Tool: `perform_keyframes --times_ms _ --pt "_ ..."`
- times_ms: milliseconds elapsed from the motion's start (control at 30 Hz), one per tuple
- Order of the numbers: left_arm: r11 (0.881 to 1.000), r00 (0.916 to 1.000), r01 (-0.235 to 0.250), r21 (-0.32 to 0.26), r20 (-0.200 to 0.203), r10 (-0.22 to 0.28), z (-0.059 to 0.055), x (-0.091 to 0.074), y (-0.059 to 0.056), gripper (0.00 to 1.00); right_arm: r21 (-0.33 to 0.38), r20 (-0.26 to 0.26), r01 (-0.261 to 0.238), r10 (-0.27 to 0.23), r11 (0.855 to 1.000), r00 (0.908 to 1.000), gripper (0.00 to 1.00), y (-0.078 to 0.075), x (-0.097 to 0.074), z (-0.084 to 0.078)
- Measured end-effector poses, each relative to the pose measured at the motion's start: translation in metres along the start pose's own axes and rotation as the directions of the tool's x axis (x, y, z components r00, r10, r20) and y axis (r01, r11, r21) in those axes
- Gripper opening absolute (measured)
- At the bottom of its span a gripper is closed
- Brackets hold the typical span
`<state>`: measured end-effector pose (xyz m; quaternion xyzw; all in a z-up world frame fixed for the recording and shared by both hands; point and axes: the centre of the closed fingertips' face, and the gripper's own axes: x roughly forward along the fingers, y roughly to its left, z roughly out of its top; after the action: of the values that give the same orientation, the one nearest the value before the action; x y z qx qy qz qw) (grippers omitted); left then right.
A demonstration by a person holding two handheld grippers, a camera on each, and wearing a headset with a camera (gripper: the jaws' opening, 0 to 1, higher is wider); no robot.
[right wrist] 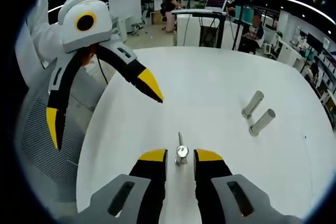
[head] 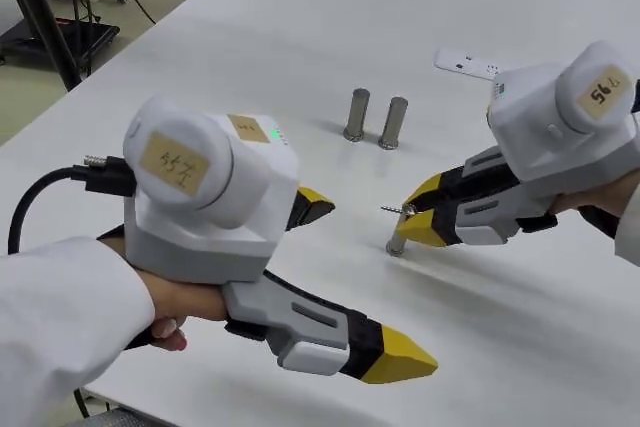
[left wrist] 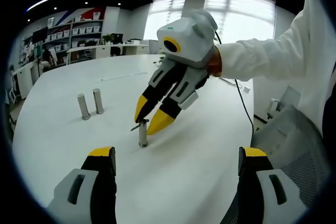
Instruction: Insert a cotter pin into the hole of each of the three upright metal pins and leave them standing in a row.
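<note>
Two bare metal pins (head: 356, 114) (head: 393, 123) stand upright side by side on the white table (head: 250, 57); they also appear in the left gripper view (left wrist: 83, 106) (left wrist: 98, 100). A third pin (head: 397, 243) stands nearer, with a thin cotter pin (head: 392, 210) poking out sideways at its top. My right gripper (head: 410, 219) is at that pin's top, jaws nearly together on the cotter pin's near end (right wrist: 180, 139). My left gripper (head: 372, 285) hovers wide open to the left of the third pin (left wrist: 143, 136), holding nothing.
A white flat strip (head: 468, 64) lies at the far right of the table. The table's left edge runs past a black stand (head: 50, 27) on the floor. A black cable (head: 40, 197) trails from the left gripper.
</note>
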<state>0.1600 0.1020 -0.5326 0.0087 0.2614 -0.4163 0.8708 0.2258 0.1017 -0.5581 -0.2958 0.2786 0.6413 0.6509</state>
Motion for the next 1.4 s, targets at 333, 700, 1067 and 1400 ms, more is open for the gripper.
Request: perform_keyframes --times_ms 333,700,1067,1400 --pt "0.999 0.9982 -0.025 -0.039 0.054 0.027 0.014 -0.01 0.007 0.96 0.191 0.109 0.107 -0.129 0.976 0.9857 0.33 0.003 -0.035 0.004" --pt "0.997 0.9948 -0.046 -0.066 0.087 0.052 0.021 -0.019 0.014 0.95 0.397 0.176 0.223 -0.312 0.89 0.9335 0.47 -0.001 -0.081 -0.024" --pt "0.995 0.9927 -0.06 -0.084 0.099 0.068 0.026 -0.025 0.022 0.94 0.577 0.288 0.209 -0.436 0.79 0.8525 0.57 0.015 -0.108 -0.031" --pt "0.989 0.9899 -0.08 -0.122 0.106 0.094 0.023 -0.029 0.03 0.95 0.608 0.252 0.254 -0.486 0.752 0.8367 0.72 0.026 -0.115 -0.047"
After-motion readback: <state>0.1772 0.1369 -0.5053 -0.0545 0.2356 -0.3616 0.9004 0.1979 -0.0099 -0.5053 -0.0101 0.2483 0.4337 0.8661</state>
